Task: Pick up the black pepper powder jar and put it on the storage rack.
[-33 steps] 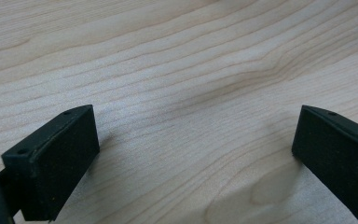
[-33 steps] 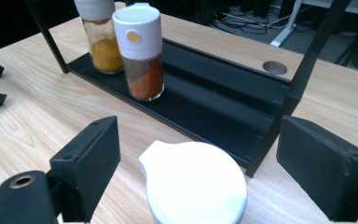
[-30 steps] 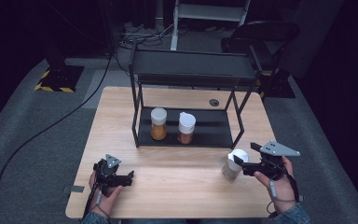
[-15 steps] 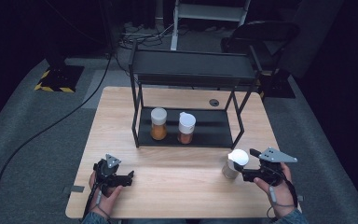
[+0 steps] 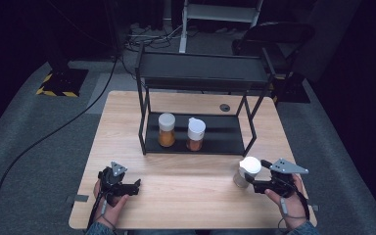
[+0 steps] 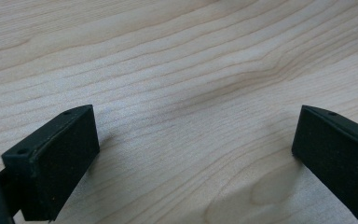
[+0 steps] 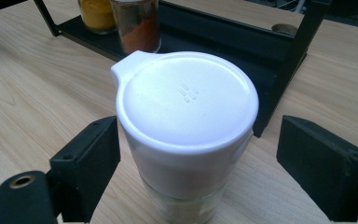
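Bare wooden tabletop (image 5: 191, 196) lies open between the left gripper (image 5: 136, 186) and the white-lidded jar (image 5: 246, 171). That jar stands between the spread jaws of the right gripper (image 7: 198, 154), apparently untouched on either side. Behind, the black two-tier rack (image 5: 200, 78) blocks the table's middle; two spice jars (image 5: 166, 129) occupy the left part of its lower shelf, leaving the right part free.

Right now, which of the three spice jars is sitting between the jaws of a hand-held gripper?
The white-lidded jar standing on the bare table, between the right hand-held gripper's open jaws. The other two jars stand on the rack's lower shelf.
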`<action>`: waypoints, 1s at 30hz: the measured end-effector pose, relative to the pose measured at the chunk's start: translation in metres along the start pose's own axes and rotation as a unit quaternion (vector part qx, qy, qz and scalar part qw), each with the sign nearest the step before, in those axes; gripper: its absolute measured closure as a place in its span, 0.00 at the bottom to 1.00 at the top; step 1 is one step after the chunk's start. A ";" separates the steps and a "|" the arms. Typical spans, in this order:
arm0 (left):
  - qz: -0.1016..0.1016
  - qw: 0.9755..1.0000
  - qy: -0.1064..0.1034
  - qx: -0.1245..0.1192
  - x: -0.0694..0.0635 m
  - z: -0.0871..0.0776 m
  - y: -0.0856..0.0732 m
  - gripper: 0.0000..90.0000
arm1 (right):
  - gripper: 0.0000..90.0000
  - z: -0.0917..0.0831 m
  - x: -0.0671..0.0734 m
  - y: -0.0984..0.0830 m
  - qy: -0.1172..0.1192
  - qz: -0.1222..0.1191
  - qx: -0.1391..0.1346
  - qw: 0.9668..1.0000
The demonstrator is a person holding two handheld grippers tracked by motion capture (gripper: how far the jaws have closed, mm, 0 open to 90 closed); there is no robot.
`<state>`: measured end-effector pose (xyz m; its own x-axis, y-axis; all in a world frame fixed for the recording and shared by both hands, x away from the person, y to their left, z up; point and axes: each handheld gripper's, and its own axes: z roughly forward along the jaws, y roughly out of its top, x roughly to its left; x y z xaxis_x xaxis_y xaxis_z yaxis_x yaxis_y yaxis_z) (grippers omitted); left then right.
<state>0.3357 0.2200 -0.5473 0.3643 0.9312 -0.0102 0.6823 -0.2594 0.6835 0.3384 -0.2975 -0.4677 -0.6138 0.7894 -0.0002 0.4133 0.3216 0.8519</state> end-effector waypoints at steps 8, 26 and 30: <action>0.000 1.000 0.000 0.000 0.000 0.000 0.000 0.00 | 0.16 0.007 -0.001 -0.006 0.004 -0.012 0.004 1.000; 0.000 1.000 0.000 0.000 0.000 0.000 0.000 0.00 | 0.26 0.027 0.000 -0.018 0.020 -0.011 0.012 1.000; 0.000 1.000 0.000 0.000 0.000 0.000 0.000 0.00 | 0.32 0.030 0.001 -0.019 0.023 -0.013 0.018 0.999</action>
<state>0.3358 0.2201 -0.5473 0.3650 0.9310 -0.0098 0.6817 -0.2601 0.6838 0.3505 -0.2874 -0.4999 -0.6548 0.7558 0.0037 0.4208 0.3605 0.8324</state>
